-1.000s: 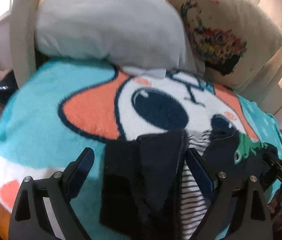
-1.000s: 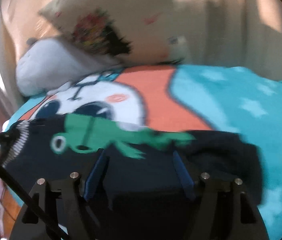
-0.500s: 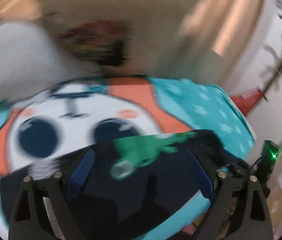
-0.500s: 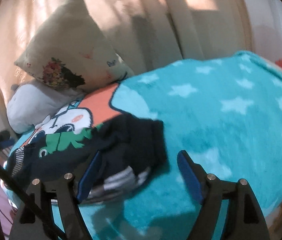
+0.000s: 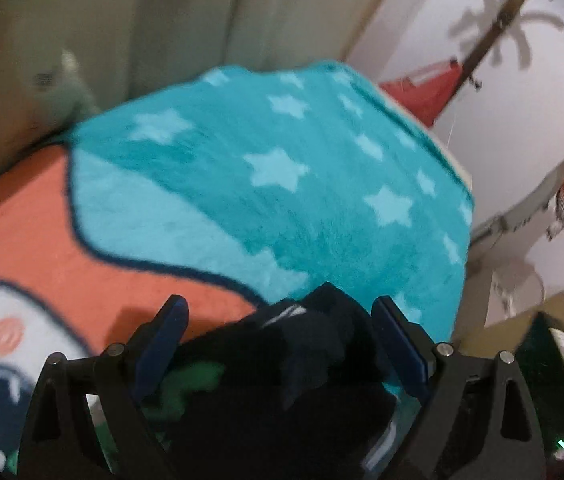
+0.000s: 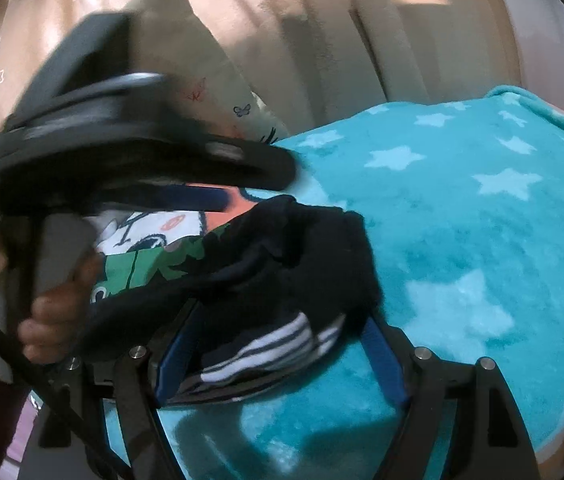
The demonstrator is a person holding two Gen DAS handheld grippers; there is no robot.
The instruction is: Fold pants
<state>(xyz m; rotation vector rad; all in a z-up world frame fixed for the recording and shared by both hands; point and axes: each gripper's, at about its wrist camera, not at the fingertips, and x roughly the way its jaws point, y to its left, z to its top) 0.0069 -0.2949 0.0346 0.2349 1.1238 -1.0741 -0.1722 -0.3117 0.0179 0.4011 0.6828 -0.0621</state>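
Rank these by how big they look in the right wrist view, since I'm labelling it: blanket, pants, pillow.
1. Blanket, largest.
2. Pants.
3. Pillow, partly hidden behind the other hand-held gripper and farther off, so unsure.

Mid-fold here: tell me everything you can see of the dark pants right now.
The pants are dark navy soft knit, bunched in a rumpled heap rather than flat, near the front edge of the teal star blanket. A green print shows on their left part, and a navy-and-white striped band sticks out underneath at the front. The right gripper straddles that striped edge, open, pads not pressing. The left gripper, also open, hovers over the heap.
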